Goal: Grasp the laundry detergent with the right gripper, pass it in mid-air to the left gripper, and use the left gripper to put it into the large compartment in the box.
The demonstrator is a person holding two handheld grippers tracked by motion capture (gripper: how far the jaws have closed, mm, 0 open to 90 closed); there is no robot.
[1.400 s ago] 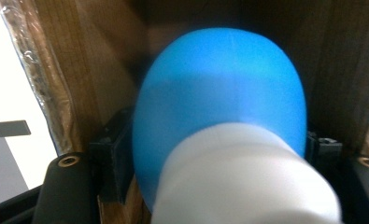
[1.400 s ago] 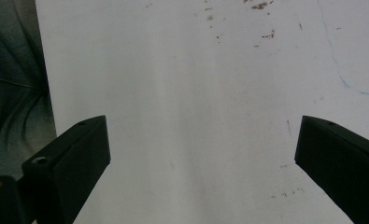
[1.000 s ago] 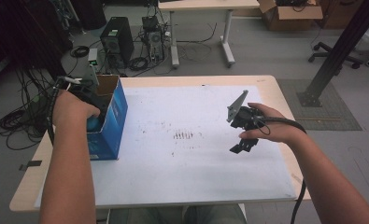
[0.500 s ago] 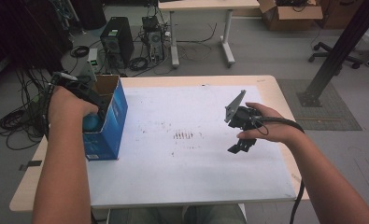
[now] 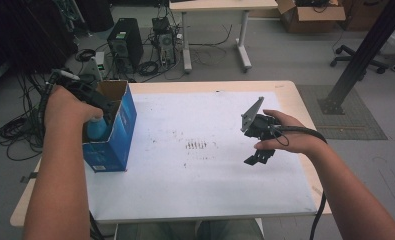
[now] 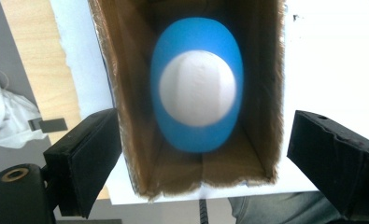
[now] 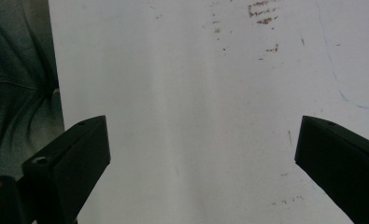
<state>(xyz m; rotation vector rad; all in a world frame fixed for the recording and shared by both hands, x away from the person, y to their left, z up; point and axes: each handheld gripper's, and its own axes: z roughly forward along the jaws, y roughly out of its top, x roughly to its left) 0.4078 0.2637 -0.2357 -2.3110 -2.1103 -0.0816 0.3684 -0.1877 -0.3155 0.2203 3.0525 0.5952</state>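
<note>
left gripper [image 6: 201,163] just opening, bottle [image 6: 197,84] in box [image 6: 126,93]

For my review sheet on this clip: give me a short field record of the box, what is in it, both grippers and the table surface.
box: blue cardboard box, open top, standing near the table's left edge
contents: blue bottle with white cap inside the box, cap facing up
left gripper: left gripper above the box opening, jaws have just been opening, wide apart, pads clear of the bottle
right gripper: right gripper open, nothing between the jaws, held over the white sheet
table surface: white sheet with dark specks near the middle
</note>
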